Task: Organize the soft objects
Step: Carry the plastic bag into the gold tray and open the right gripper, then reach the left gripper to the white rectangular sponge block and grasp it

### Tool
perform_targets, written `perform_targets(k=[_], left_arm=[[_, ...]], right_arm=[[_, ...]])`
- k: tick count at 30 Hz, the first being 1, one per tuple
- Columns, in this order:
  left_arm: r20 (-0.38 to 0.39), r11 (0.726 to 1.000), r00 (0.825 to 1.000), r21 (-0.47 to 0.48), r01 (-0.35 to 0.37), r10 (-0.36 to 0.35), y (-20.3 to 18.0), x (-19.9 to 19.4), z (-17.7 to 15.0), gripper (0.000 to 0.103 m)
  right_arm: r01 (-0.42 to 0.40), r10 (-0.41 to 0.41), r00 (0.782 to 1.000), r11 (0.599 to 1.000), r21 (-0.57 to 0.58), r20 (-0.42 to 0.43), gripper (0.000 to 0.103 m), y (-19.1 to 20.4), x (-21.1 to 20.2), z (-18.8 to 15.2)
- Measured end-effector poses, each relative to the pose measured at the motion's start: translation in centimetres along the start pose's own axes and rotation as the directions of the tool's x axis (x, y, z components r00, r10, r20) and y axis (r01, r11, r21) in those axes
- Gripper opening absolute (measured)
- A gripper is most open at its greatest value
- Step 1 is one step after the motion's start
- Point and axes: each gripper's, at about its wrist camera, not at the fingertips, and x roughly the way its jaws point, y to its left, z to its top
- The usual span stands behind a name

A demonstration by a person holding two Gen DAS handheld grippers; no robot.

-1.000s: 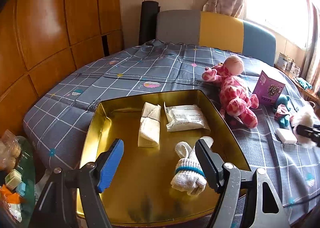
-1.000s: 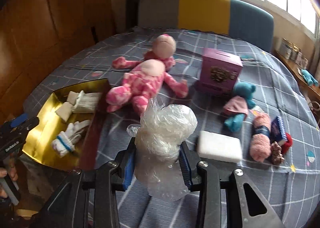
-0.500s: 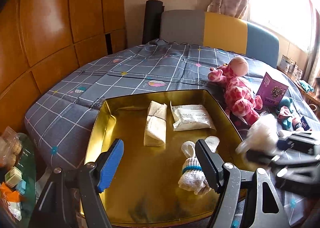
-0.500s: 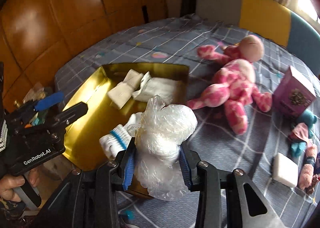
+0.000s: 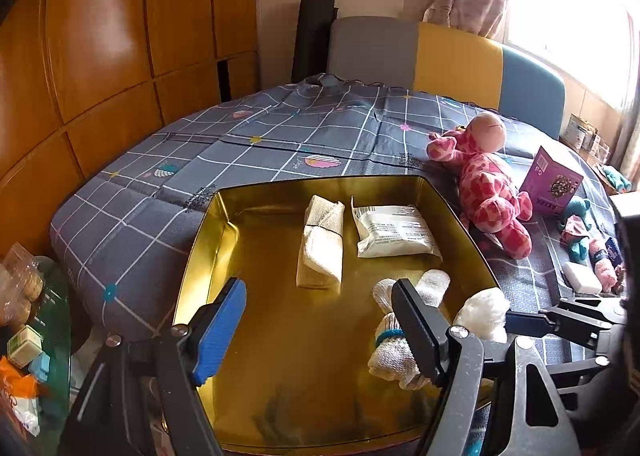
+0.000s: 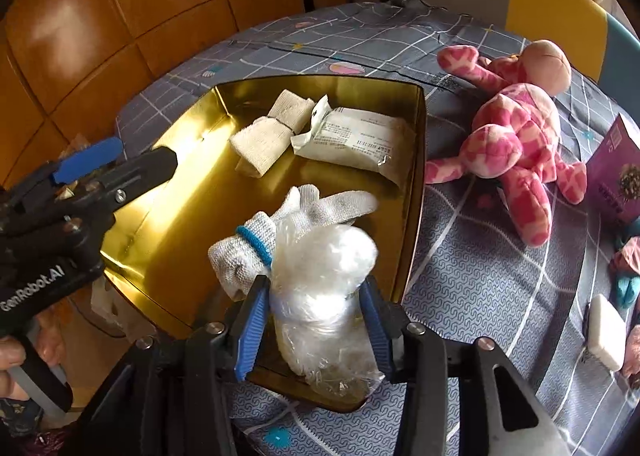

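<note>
One bed [image 5: 280,143] carries everything, its gray quilted cover crossed by a white grid. On it sits a shiny gold metal tray [image 6: 416,159] with upright walls. Beside the tray lies a pink spotted plush toy [image 6: 516,127]. Inside the tray are a sealed white packet [image 6: 356,139], a folded cream cloth [image 6: 268,131] and knitted white gloves [image 6: 256,252] banded in blue. The right gripper [image 6: 316,320] has a crinkly clear plastic bundle [image 6: 320,280] between its jaws at the tray's near corner; the jaws are opening, the right pad apart from it. The left gripper [image 5: 316,320] hovers over the tray, released and empty.
</note>
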Motion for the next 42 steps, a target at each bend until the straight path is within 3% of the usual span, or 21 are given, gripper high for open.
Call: perform_targets(k=[5,12,29,37,42], left_arm=[[0.009,1.0,1.0,-0.01,-0.009,0.009,0.4,-0.2,0.2,0.077],[0.013,1.0,1.0,-0.004,-0.02,0.021,0.7,-0.5,0.3,0.077],[0.026,0.986,0.997,0.15,0.069,-0.074,-4.8,-1.9,0.4,0.082],[0.012,0.96,0.99,0.246,0.13,-0.137,-8.7,-2.1,0.7,0.082],[-0.009,0.937,0.986,0.311,0.159,-0.165,-11.6,-1.7,0.8,0.082]], right_arm=[[-0.025,0.022,0.997,0.999,0.036,0.071,0.056,-0.4,-1.8,0.1],[-0.006,-0.006,0.989,0.997,0.076,0.145,0.056,-1.7,-4.6,0.0],[0.149,-0.178,0.971,0.972,0.18,0.16,0.056,-8.2,-8.7,-3.5],[0.245,-0.285,0.946,0.941,0.234,0.156,0.056,-12.8,-11.0,-5.1],[0.32,-0.372,0.915,0.905,0.279,0.156,0.056,-16.3,-13.0,-6.2]])
